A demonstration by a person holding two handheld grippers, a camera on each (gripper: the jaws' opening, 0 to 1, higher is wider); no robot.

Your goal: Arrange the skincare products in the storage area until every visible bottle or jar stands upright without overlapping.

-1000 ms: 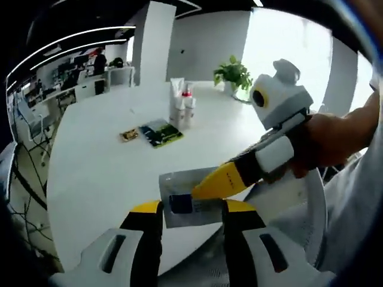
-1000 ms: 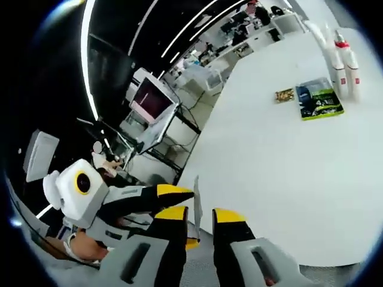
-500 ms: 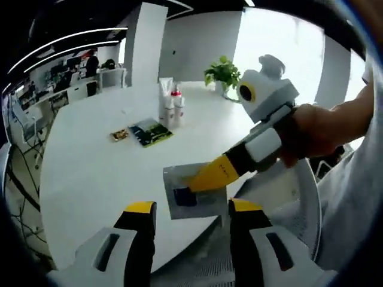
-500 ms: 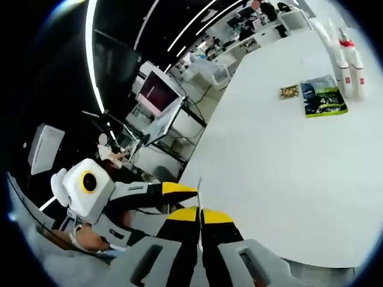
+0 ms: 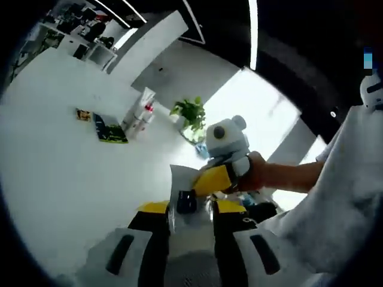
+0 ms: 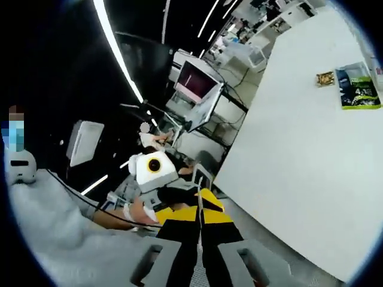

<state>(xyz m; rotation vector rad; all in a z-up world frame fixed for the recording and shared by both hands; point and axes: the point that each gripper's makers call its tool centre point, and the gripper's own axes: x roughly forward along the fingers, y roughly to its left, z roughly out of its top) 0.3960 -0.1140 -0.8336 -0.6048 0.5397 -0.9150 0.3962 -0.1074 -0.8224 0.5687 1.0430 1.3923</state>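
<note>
The jaws of the right gripper (image 6: 200, 216) are pressed together on the thin edge of a flat silver sachet (image 5: 184, 190), and the jaws of the left gripper (image 5: 190, 209) stand on either side of that same sachet, close against its faces, though whether they actually pinch it cannot be told. The sachet is held in the air off the near edge of the wide white counter (image 5: 66, 173). In the left gripper view the right gripper's yellow jaws come in from the right, with a hand (image 5: 258, 175) behind them, and cover part of the sachet's dark label; the sachet tilts slightly. Far across the counter a small cluster of upright skincare bottles (image 5: 139, 113) stands together, one with a red cap, just beside a green-and-black packet (image 5: 109, 128) lying flat and a small patterned sachet (image 5: 84, 113) near it. A potted plant (image 5: 190, 113) stands beyond, before a bright window. In the right gripper view the sachet is seen edge-on as a thin sliver between the jaws, the left gripper lies behind, and the room opens on desks with a monitor (image 6: 196, 82), ceiling light strips and a grey sleeve (image 6: 54, 221). There the packet lies near the right edge, with the bottles cut off at the frame edge beside it.
</note>
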